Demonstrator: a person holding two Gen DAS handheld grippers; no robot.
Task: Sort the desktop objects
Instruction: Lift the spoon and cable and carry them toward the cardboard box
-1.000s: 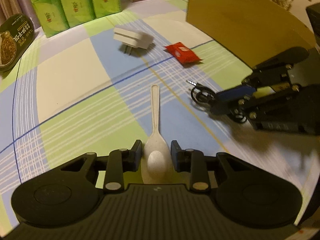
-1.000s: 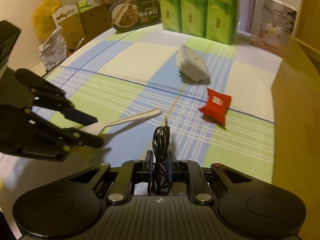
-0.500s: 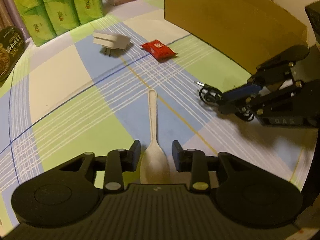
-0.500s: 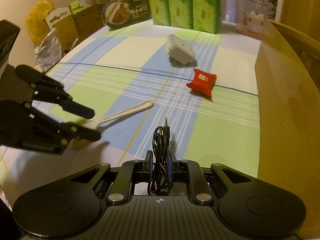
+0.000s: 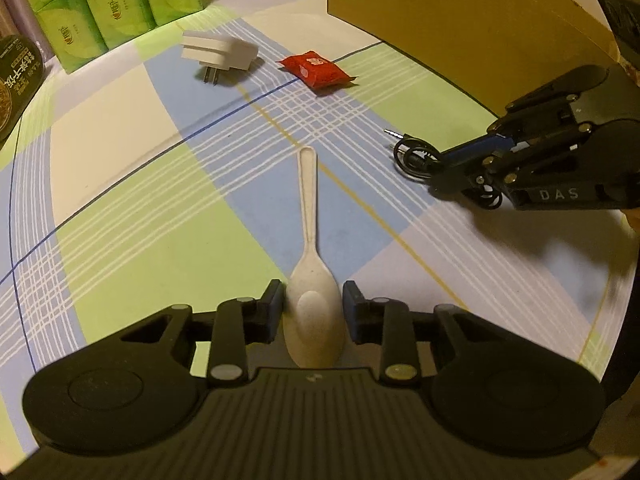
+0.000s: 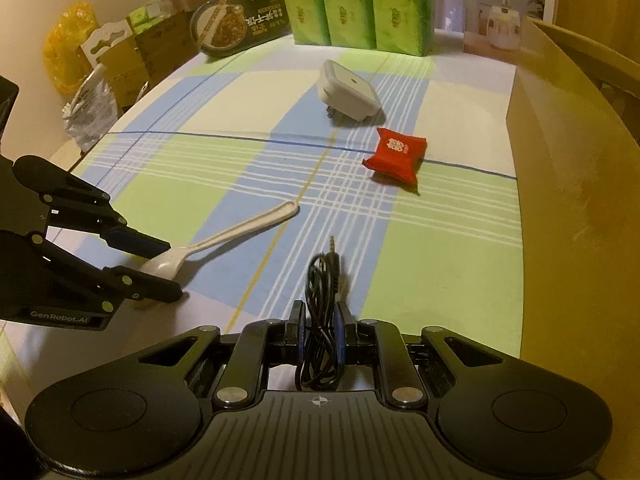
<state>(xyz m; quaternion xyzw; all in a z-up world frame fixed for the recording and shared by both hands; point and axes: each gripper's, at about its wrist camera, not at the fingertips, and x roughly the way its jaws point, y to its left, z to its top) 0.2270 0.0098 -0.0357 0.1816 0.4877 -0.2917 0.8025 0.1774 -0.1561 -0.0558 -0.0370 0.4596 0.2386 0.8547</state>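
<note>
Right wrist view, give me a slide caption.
Right gripper clamps a coiled black cable; left gripper brackets a white spoon.

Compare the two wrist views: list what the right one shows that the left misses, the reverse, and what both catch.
Only the right view: the yellow bag, brown boxes and foil pouch beyond the table edge, plus the cable's loops between the right gripper's fingers.

Only the left view: the spoon's bowl between the left gripper's fingers, and the plug's prongs.

Both: spoon, cable, plug, red packet, green packs, cardboard box, checked cloth.
</note>
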